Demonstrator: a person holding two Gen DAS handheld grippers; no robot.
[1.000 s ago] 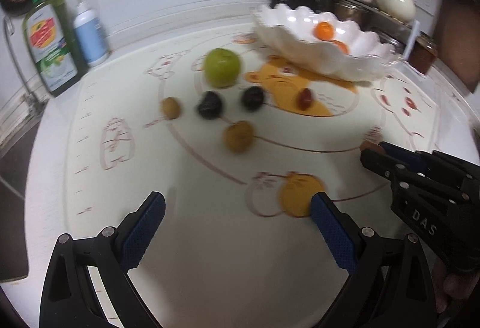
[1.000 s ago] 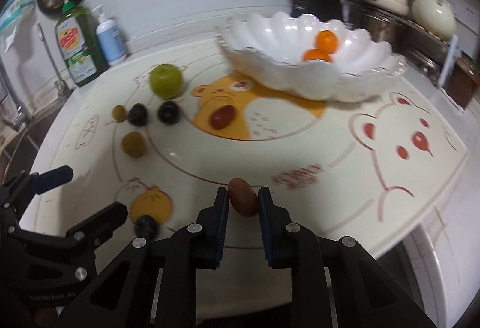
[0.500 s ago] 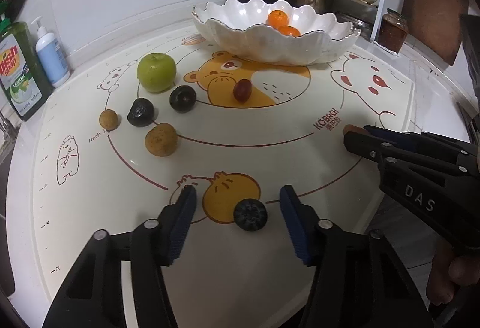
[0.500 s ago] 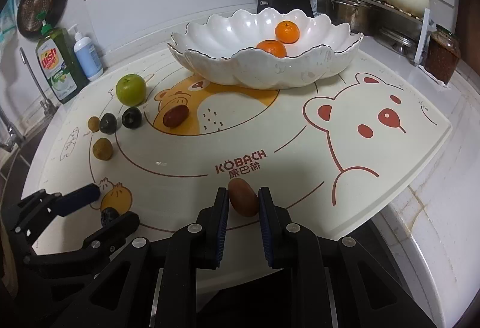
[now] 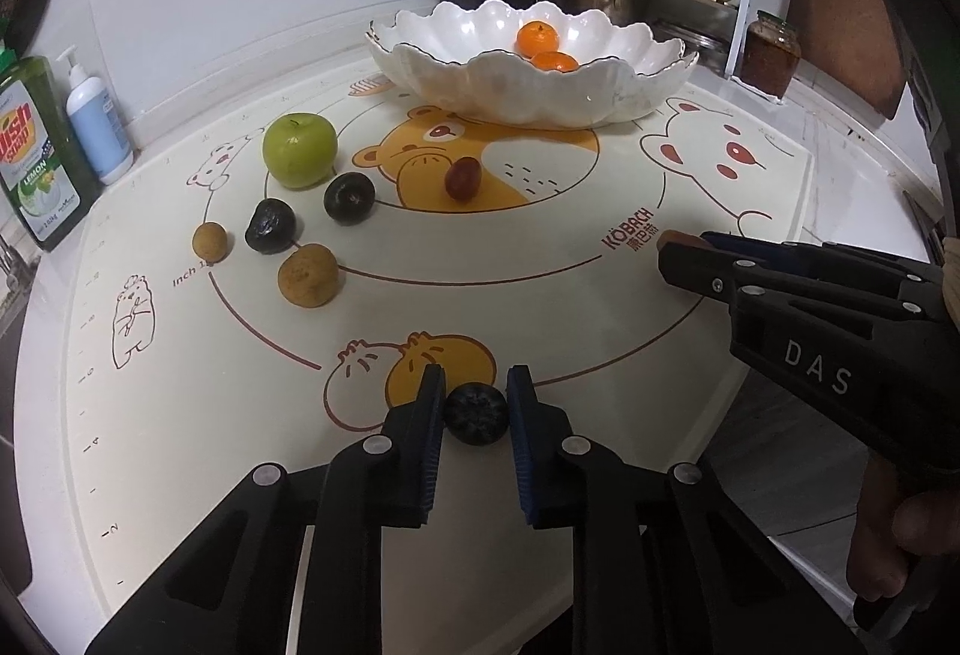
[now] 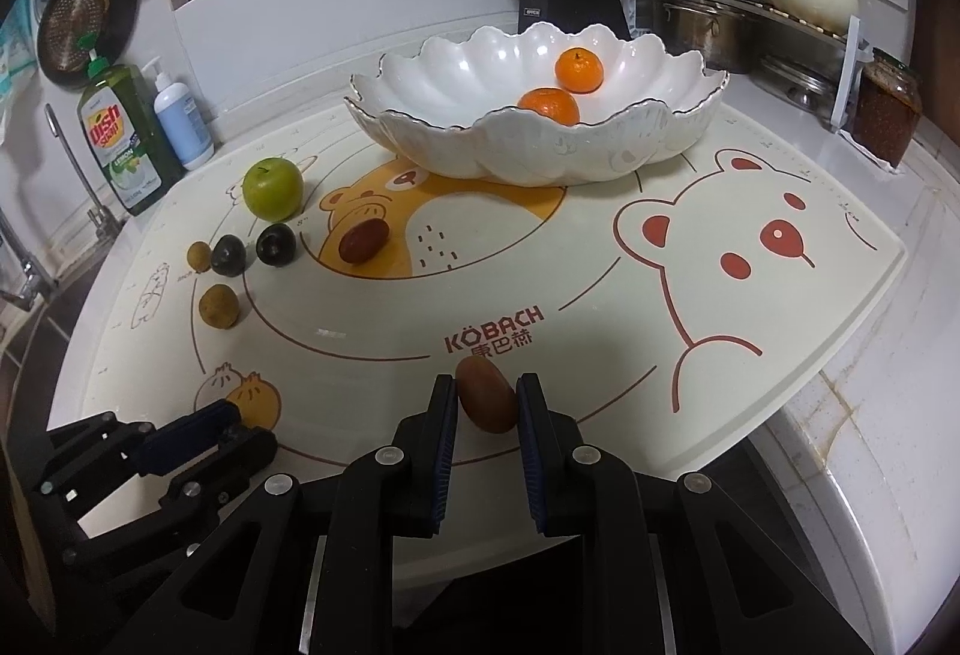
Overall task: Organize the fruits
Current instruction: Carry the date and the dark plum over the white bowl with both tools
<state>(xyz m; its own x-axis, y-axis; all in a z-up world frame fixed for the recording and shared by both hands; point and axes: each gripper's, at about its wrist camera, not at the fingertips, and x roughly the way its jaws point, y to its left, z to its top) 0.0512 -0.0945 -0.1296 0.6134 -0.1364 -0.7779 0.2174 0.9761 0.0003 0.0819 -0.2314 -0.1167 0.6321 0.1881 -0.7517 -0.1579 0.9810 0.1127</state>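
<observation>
Pinching a dark, round, matte fruit [image 5: 475,412], left hand-held gripper [image 5: 475,403]; right hand-held gripper [image 6: 486,403] clamps a brown oval fruit [image 6: 486,396]

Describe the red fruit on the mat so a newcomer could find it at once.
Start at the white scalloped bowl at the back of the bear-print mat. Just in front of it, on the orange bear's snout, lies the red oblong fruit. It lies alone, to the right of the two dark round fruits, and is the only red one there.
</observation>
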